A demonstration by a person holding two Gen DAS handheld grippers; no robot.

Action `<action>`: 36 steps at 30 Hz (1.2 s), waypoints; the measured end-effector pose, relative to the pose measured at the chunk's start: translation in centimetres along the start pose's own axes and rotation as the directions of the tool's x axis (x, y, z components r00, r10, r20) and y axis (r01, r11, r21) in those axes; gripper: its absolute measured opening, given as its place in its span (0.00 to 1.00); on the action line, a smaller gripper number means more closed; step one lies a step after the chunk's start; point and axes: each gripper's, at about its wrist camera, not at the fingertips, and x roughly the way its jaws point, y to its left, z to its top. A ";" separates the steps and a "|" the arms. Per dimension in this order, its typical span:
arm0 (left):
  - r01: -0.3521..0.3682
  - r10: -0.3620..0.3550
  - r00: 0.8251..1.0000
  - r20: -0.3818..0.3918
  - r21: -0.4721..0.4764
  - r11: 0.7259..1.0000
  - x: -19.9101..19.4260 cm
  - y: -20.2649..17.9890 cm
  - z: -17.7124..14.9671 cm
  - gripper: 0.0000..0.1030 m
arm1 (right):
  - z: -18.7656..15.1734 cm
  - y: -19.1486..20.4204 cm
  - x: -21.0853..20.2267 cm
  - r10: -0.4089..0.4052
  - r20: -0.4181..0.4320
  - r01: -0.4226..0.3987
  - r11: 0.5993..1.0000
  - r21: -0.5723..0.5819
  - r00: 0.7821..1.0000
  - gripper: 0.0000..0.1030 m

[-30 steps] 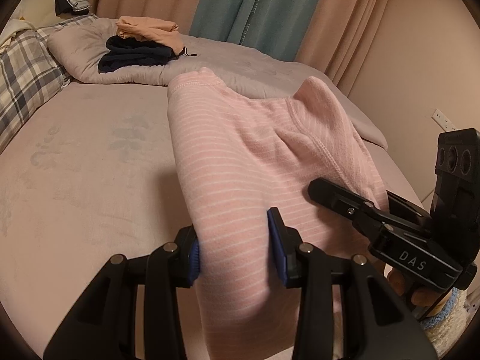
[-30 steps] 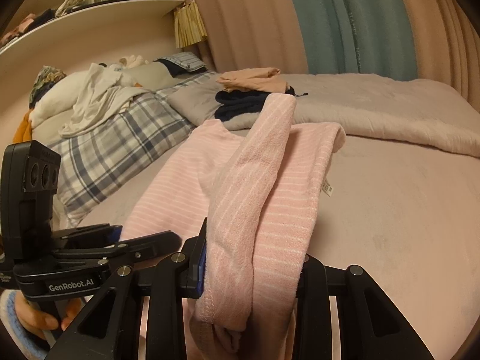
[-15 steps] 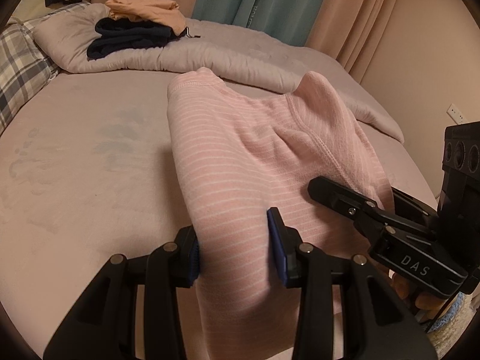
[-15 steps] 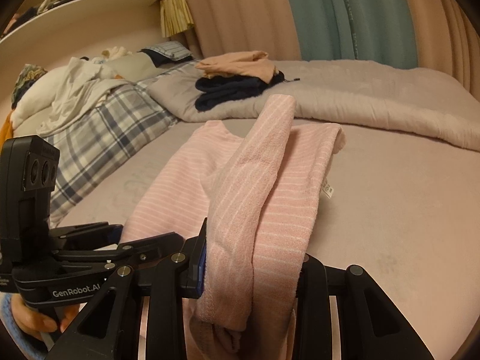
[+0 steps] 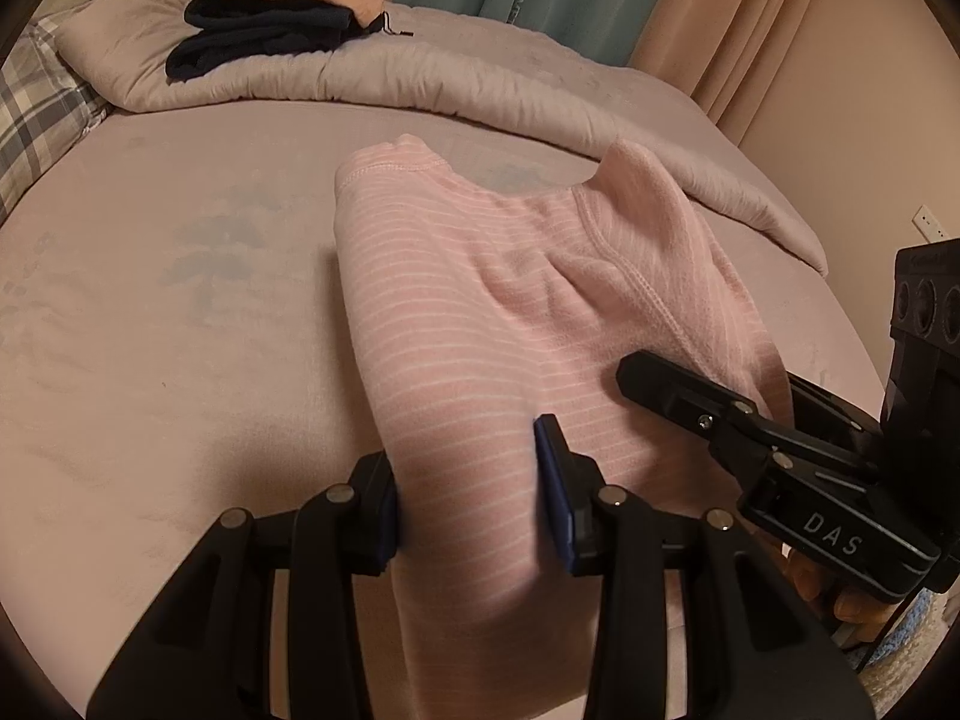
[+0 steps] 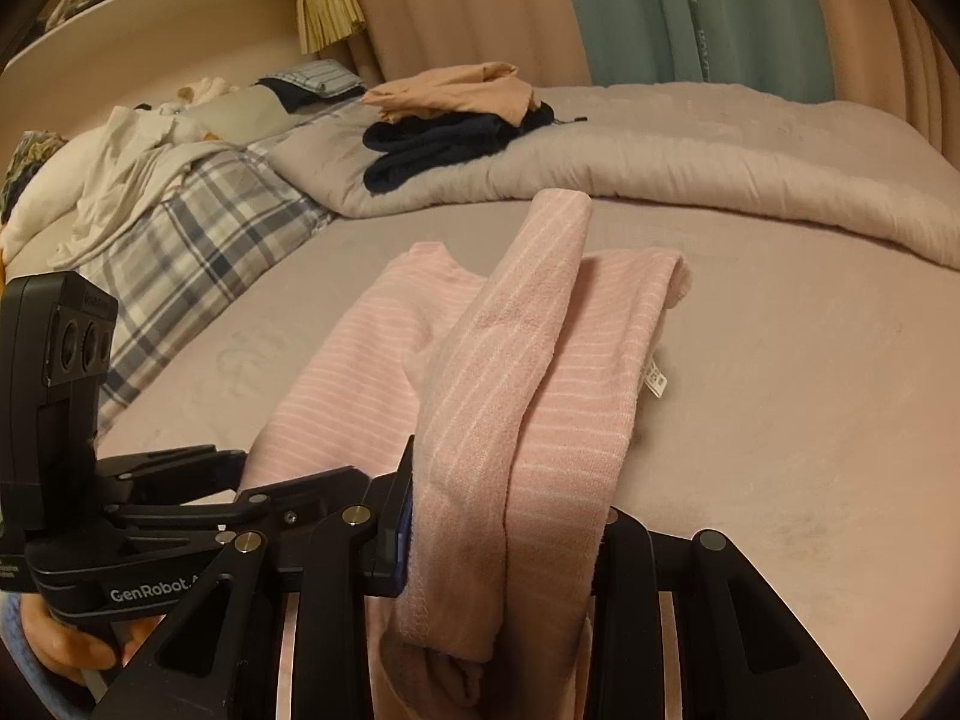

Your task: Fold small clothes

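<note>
"DAS" reads on right tongs (image 5: 636,372), "GenRobot.A…" on left tongs (image 6: 240,462), end cut off. Care tag (image 6: 655,383) print illegible. Both tongs pinch the pink striped garment (image 5: 480,312), near edge hidden below the frame. It drapes toward 12 o'clock onto the bed (image 5: 150,300).

Black plastic left gripper (image 5: 474,492) and right gripper (image 6: 504,516), blue-padded jaws, silver screws, "DAS" and "GenRobot" markings.
</note>
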 end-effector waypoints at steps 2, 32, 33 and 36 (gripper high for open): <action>-0.001 0.001 1.000 -0.010 -0.003 1.000 0.4 0.2 0.1 0.38 | 0.0 -0.2 0.3 0.002 -0.011 -0.002 1.000 0.005 1.000 0.34; -0.059 0.054 0.994 -0.097 -0.047 0.997 2.6 1.9 -1.5 0.72 | -1.8 -3.8 2.6 0.021 -0.165 0.014 0.978 0.209 0.986 0.51; -0.058 0.053 0.994 -0.097 -0.048 0.997 2.2 2.0 -1.8 0.72 | -2.0 -3.9 2.2 0.034 -0.159 0.001 0.976 0.219 0.987 0.51; -0.052 0.045 0.994 -0.102 -0.065 0.997 1.4 2.4 -2.7 0.73 | -2.4 -3.4 0.9 0.049 -0.151 -0.018 0.979 0.201 0.987 0.51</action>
